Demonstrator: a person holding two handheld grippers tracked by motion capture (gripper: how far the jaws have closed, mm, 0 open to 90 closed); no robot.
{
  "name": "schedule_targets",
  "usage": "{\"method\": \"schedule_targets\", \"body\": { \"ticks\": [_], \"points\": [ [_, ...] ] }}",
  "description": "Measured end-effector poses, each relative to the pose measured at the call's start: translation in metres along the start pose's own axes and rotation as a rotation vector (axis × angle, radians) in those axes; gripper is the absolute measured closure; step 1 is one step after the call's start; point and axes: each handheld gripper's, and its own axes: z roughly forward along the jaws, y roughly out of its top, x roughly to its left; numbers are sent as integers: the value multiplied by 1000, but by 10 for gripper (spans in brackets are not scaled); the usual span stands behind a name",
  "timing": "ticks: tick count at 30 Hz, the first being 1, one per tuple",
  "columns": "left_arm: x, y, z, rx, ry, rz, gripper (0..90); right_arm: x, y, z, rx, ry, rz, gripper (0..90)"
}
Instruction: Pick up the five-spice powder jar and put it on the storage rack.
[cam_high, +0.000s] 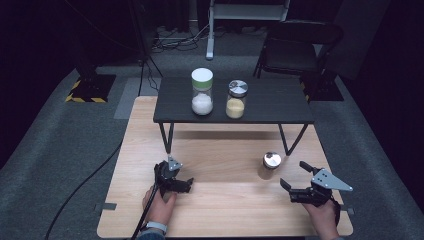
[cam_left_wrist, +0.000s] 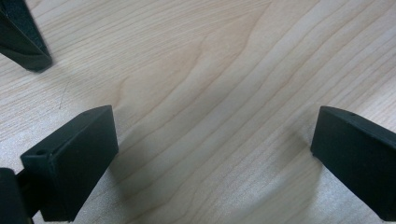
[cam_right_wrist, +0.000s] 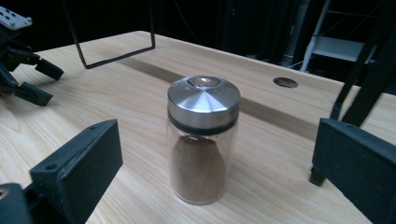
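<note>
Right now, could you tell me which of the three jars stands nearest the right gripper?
The brown-powder jar, alone on the wooden table before the right gripper; the other two stand on the black shelf.

The right gripper (cam_high: 292, 176) lay open, a brown jar (cam_high: 271, 165) just ahead and left of it, untouched. The left gripper (cam_high: 186, 185) rested open, well apart from that jar, on the table (cam_high: 225, 210).
</note>
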Motion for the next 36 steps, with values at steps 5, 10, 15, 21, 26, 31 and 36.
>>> {"method": "schedule_targets", "body": {
  "ticks": [5, 10, 15, 21, 26, 31, 36],
  "points": [
    [0, 0, 0, 1, 0, -1, 5, 0, 4, 12, 0, 15, -2, 14],
    [0, 0, 0, 1, 0, -2, 4, 0, 9, 25, -5, 29, -2, 13],
    [-1, -1, -1, -1, -2, -2, 4, -1, 13, 38, -8, 41, 7, 12],
    [-1, -2, -1, -3, -2, 4, 4, -2, 15, 53, -15, 57, 14, 12],
    [-1, -3, -2, -2, -1, 0, 4, -1, 19, 61, -11, 68, 5, 13],
    [-1, -3, -2, -3, -1, 2, 4, 1, 19, 65, 5, 56, 1, 20],
    [-1, -3, -2, -3, 0, 2, 4, 4, 18, 71, 39, 37, -10, 45]
  ]
}}
